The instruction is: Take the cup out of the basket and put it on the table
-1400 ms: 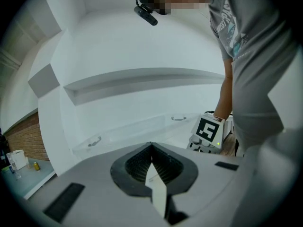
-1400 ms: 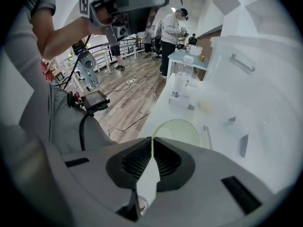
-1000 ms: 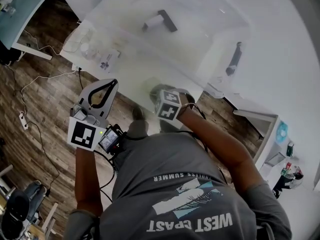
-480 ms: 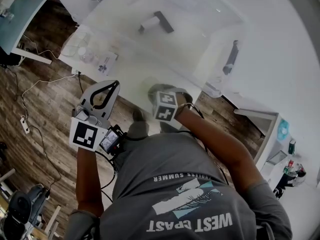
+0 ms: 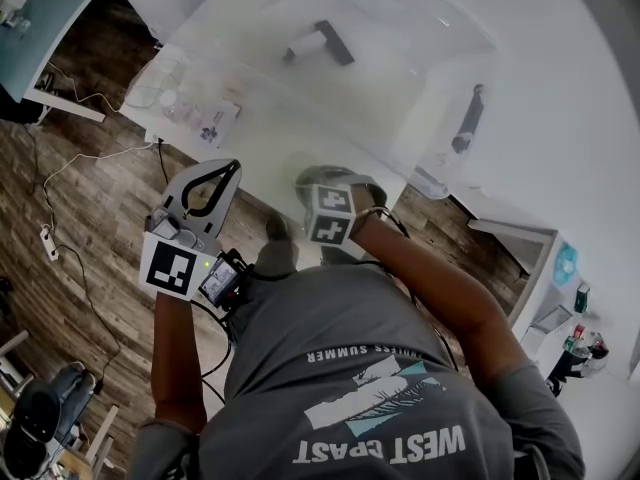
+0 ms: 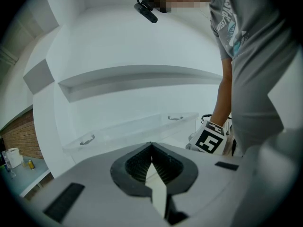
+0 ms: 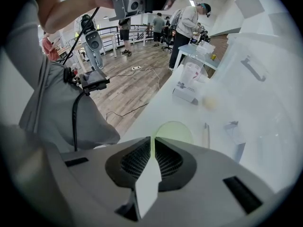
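A pale green cup stands upright on the white table near its front edge; in the head view the cup shows just beyond my right gripper. The jaws of my right gripper are opening, and a thin sliver of the cup's wall still shows in the narrow gap between them. The clear plastic basket sits farther back on the table. My left gripper hangs over the wooden floor left of the table, shut with nothing in it.
A black-and-white object lies inside the basket. Clear packets sit at the table's left corner. A dark-handled tool lies right of the basket. Cables run across the floor. People stand in the background.
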Available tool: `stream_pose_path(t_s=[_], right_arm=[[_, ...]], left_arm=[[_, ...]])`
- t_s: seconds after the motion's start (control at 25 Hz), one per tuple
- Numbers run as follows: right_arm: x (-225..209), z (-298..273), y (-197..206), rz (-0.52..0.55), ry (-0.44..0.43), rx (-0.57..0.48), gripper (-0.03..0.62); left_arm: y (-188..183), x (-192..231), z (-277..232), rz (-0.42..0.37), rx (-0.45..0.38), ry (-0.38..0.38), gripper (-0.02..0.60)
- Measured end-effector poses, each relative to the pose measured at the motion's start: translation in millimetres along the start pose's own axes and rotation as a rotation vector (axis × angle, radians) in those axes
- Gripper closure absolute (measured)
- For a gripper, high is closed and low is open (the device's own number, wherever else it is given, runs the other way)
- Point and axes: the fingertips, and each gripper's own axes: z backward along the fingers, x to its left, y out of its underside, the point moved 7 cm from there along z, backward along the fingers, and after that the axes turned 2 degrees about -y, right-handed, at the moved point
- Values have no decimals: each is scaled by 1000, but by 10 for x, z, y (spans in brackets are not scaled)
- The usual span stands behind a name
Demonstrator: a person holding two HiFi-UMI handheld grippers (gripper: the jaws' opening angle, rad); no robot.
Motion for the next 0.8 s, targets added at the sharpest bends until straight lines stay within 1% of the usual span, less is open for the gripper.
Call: stream_pose_path(t_s=[0.16,0.48,0.8], right_arm=[[22,26,-19,4,-8,-6,556],[48,77,39,-10,10,-16,556],[68,176,37,-16,45,-67,556]], left_arm=[[14,0,7,3,5,3,572],[-30,-51,-17,-2,-6,16,572],[-58,-136,-105,-5,-9,51,572]])
